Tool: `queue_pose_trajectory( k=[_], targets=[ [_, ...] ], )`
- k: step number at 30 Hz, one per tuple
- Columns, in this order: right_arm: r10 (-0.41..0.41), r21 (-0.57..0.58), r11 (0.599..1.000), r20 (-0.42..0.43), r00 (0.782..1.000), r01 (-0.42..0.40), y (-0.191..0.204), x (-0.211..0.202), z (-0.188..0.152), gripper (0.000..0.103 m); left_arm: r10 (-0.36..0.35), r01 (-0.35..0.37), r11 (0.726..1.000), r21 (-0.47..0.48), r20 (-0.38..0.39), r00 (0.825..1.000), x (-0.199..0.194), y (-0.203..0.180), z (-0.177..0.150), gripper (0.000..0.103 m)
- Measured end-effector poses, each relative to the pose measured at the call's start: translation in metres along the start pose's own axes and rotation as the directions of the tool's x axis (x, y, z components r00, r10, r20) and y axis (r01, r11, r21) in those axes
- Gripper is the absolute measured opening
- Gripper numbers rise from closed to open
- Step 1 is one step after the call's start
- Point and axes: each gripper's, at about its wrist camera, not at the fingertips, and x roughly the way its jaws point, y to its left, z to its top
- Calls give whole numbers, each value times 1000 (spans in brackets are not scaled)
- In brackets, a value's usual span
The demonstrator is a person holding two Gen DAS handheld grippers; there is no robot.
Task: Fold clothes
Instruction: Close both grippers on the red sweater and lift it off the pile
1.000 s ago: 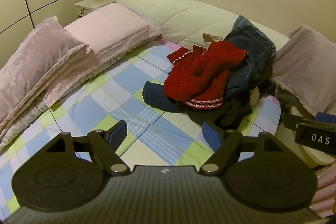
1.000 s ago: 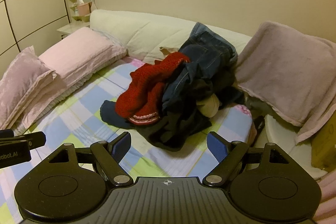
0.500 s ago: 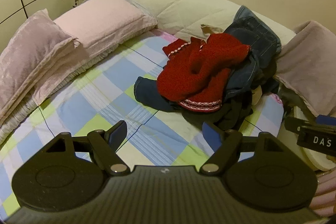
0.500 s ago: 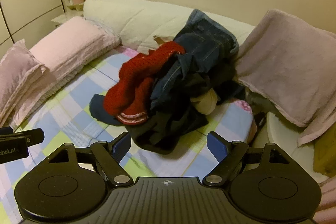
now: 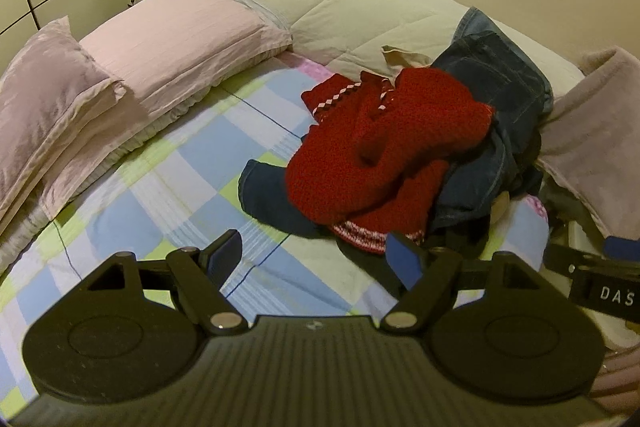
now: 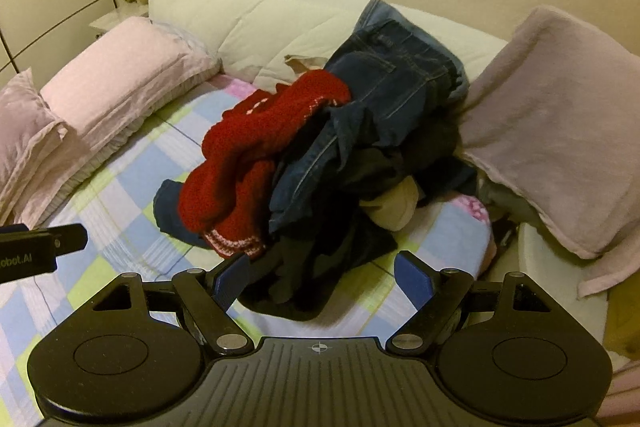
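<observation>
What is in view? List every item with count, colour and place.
sweater: one, red, top of the pile on the bed.
jeans: at least one, dark blue, in the pile behind the sweater.
dark garment: one, black, front of the pile.
pillows: two, pink, left side of the bed.
blanket: one, mauve, right of the pile.
sheet: one, blue, green and white checks, covering the bed.
left gripper: one, black, blue pads, open.
right gripper: one, black, blue pads, open.

Checked bed sheet [image 5: 160, 195], two pink pillows [image 5: 180, 39], heaped clothes pile [image 6: 320, 163]
</observation>
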Motion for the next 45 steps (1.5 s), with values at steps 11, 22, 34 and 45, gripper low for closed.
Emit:
queue_pose_trajectory(
  k=[11, 22, 34, 45],
  targets=[
    [103, 122, 988, -86, 991, -92, -18, 59, 36, 82, -33, 32, 999, -22, -62, 998, 66, 2, 32, 76],
    [312, 419, 857, 44, 949, -301, -54, 113, 83, 82, -104, 99, 994, -52, -106, 989, 133, 0, 55, 76],
    [363, 572, 755, 44, 931, -321, -82, 176, 110, 63, -265, 266, 964, 7, -73, 962, 196, -34, 40, 64],
    [351, 424, 832, 98, 931, -358, -66, 149, 102, 6, -278, 280, 960, -5, 111, 954, 160, 0, 39, 6]
  ],
)
